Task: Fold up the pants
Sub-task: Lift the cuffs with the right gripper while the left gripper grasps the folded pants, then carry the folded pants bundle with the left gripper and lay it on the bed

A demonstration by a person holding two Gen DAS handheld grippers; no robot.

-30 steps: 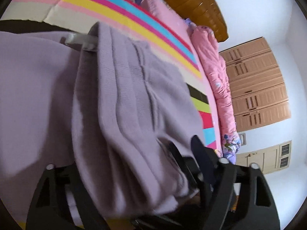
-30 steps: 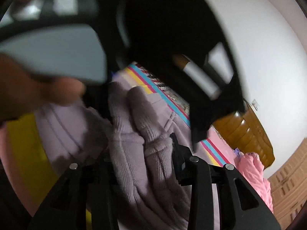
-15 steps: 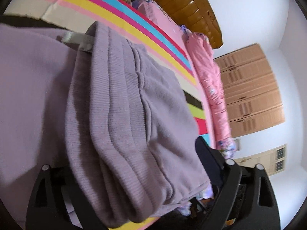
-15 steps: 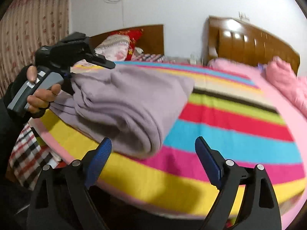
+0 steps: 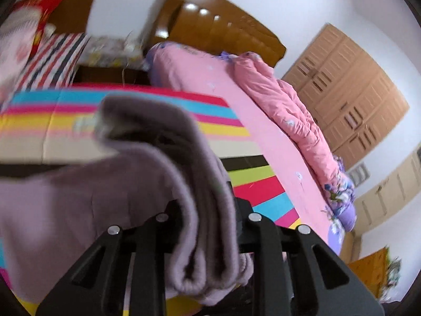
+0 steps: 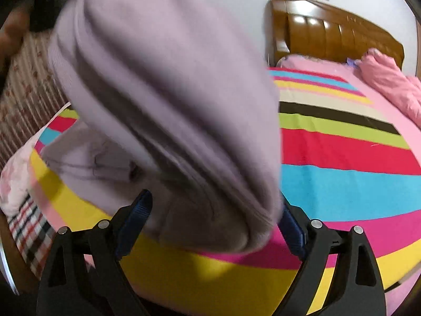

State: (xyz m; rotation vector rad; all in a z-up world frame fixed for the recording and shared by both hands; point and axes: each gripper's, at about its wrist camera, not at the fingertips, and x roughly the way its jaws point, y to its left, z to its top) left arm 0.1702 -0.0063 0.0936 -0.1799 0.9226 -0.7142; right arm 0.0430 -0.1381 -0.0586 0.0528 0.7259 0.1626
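- the left gripper [image 5: 208, 210] is closing its jaws on a thick folded bundle of the lilac pants [image 5: 147, 173], which fills the gap between its fingers and drapes toward 9 o'clock.
- the right gripper [image 6: 213, 208] stands wide apart; the raised pants [image 6: 168, 87] hang between the blue pads [image 6: 135, 216], and whether they touch is unclear.
- under the pants lies the striped blanket [image 6: 342, 158] on the bed.
- a pink quilt [image 5: 284, 110] lies at 2 o'clock in the left wrist view.
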